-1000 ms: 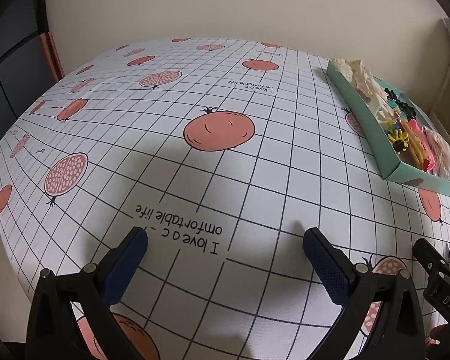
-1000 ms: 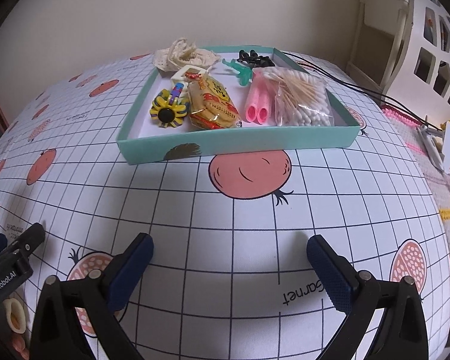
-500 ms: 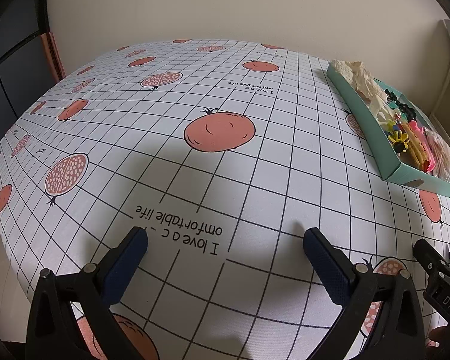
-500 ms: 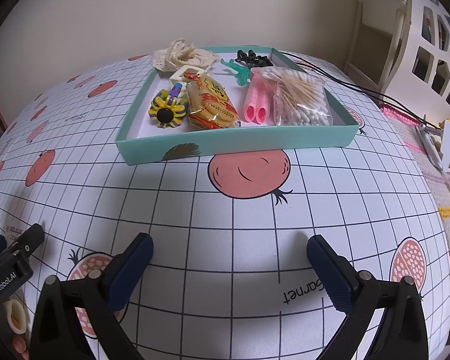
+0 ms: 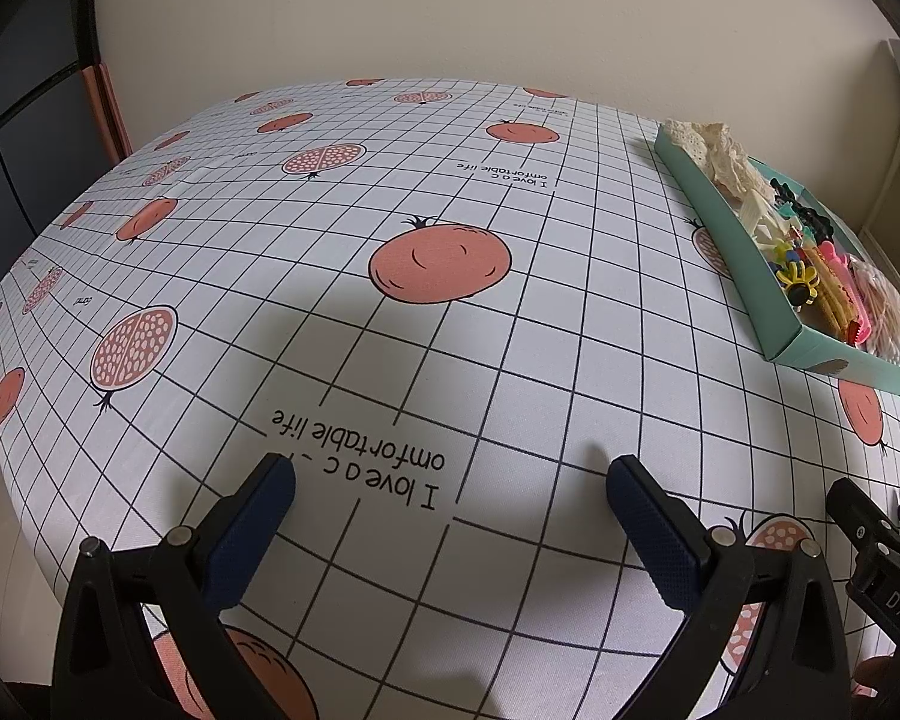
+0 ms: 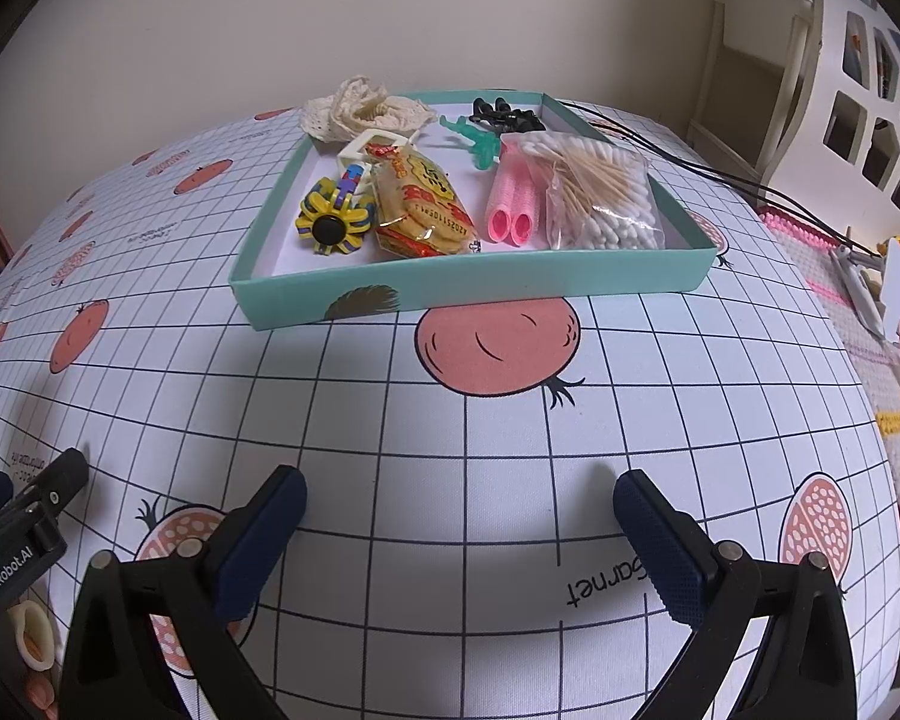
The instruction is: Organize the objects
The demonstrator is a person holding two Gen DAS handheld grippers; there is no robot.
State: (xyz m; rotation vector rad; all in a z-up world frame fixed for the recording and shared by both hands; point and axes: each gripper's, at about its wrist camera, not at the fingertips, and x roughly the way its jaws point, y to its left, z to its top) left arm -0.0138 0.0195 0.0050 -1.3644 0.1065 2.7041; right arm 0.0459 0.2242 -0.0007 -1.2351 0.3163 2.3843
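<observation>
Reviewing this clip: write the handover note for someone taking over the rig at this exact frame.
Left gripper: open, empty, over bare tablecloth.
Right gripper: open, empty, facing the teal tray.
In the tray: snack packet, cotton swab bag, pink rollers, yellow flower toy, lace, green and black clips.
Done: nothing visibly sorted out of the tray.
Left: all the organizing.

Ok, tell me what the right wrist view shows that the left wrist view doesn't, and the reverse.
Only the right wrist view: the white lattice shelf, black cables and the clear bag of cotton swabs seen plainly.
Only the left wrist view: the dark panel at the table's left, and the "I love a comfortable life" print.
Both: the teal cardboard tray, the pomegranate-print tablecloth, and open grippers, right and left.
</observation>
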